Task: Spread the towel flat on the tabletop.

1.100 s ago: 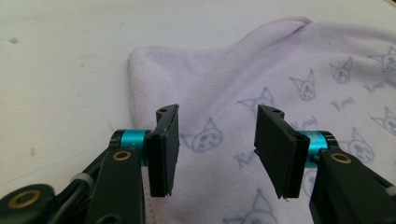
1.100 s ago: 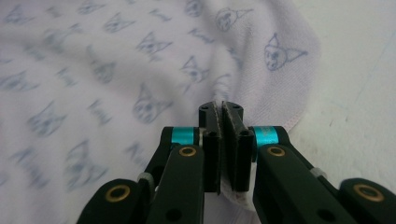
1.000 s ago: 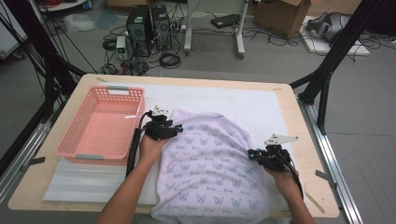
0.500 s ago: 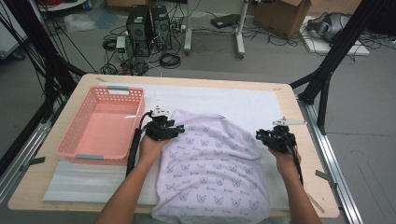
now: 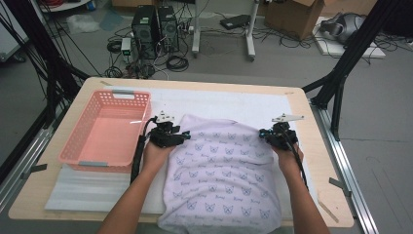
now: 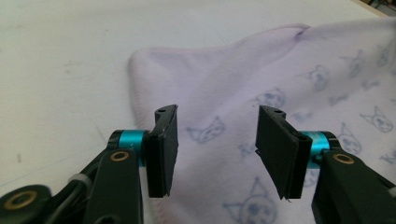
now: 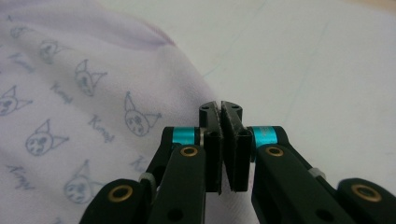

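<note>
The left gripper (image 6: 215,149) held its 2 jaws apart, pads clear of the fabric, above the far left corner of the pale lilac fleece blanket with a printed cat-face pattern (image 6: 261,93). That corner lay directly ahead of and below the open pads. The right gripper (image 7: 221,140) had its 2 jaws pressed together, just closed; whether any fabric sat between them could not be determined, as the blanket edge (image 7: 187,79) ran immediately to their left. In the high view the blanket (image 5: 219,180) lay flat on the white table mat (image 5: 243,102), its long axis running toward the person. The left gripper (image 5: 182,138) and the right gripper (image 5: 265,132) flanked the 2 far corners. The pink plastic lattice basket (image 5: 104,163) stood nearest the left hand.
</note>
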The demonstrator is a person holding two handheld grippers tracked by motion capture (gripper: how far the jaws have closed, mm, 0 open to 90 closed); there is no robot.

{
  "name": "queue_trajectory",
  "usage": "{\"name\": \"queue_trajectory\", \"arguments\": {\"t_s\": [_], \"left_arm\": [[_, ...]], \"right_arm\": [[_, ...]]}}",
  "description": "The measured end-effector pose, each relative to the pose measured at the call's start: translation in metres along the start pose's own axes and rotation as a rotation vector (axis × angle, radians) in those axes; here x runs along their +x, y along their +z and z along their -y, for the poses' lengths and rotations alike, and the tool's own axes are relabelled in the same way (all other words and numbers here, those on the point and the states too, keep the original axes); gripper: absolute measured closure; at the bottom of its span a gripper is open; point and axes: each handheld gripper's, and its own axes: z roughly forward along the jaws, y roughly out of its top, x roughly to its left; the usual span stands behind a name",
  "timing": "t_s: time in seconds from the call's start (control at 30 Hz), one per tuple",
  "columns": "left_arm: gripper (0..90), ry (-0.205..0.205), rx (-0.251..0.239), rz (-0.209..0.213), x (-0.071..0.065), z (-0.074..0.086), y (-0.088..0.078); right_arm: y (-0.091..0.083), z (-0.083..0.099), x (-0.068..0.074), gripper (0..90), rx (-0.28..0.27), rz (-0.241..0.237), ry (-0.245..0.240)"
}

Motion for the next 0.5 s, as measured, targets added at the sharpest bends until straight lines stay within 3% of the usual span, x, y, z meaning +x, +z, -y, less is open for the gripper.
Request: {"name": "queue_trajectory", "arguments": {"t_s": [0.07,0.13,0.23,0.3,0.4,0.5], "left_arm": [[49.5,-0.005,0.007,-0.002,0.003,0.004,-0.001],[49.5,-0.015,0.005,-0.007,0.005,0.008,-0.002],[49.5,-0.017,0.000,-0.004,0.005,0.009,-0.002],[49.5,-0.012,-0.010,-0.002,0.004,0.008,-0.003],[49.6,-0.012,-0.023,0.001,0.002,0.007,-0.003],[49.6,-0.011,-0.029,0.006,0.002,0.006,-0.004]], "right_arm": [[-0.005,-0.001,0.006,87.1,-0.011,-0.025,-0.030],[-0.002,-0.001,0.018,86.7,0.011,-0.127,-0.073],[0.004,0.002,0.042,86.5,0.048,-0.216,-0.155],[0.009,0.006,0.053,86.2,0.069,-0.234,-0.182],[0.017,0.013,0.058,84.9,0.124,-0.224,-0.193],[0.017,0.019,0.056,76.5,0.096,-0.245,-0.170]]}}
